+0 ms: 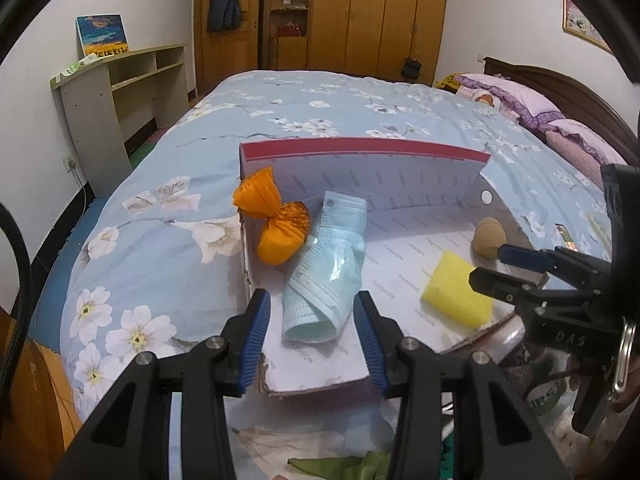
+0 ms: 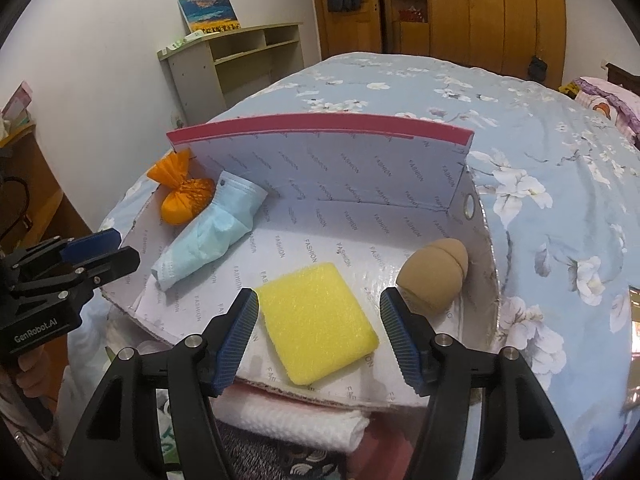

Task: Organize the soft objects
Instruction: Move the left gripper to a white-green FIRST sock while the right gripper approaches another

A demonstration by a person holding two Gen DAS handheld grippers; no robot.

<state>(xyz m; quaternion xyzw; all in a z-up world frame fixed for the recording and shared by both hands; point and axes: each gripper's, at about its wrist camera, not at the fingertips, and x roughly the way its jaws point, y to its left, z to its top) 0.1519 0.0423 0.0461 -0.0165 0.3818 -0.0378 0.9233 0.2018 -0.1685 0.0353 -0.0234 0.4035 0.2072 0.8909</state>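
An open cardboard box [image 1: 400, 176] [image 2: 320, 160] with a red rim lies on the bed. Inside lie an orange tied cloth bundle [image 1: 276, 224] [image 2: 182, 196], a rolled light-blue face mask [image 1: 328, 272] [image 2: 212, 236], a yellow sponge [image 1: 456, 292] [image 2: 316, 320] and a tan egg-shaped makeup sponge [image 1: 489, 237] [image 2: 434, 276]. My left gripper [image 1: 314, 332] is open, its fingers on either side of the mask's near end. My right gripper [image 2: 318, 332] is open, its fingers on either side of the yellow sponge. Each gripper shows in the other's view, the right one [image 1: 486, 268] and the left one [image 2: 116, 250].
The box sits on a blue floral bedspread [image 1: 320, 112] [image 2: 540, 160]. A folded white and pink towel [image 2: 296, 416] lies under the box's near edge. Pink pillows [image 1: 520, 100] lie at the headboard. A beige shelf desk [image 1: 120, 92] [image 2: 240, 64] and wooden wardrobes [image 1: 380, 12] stand beyond.
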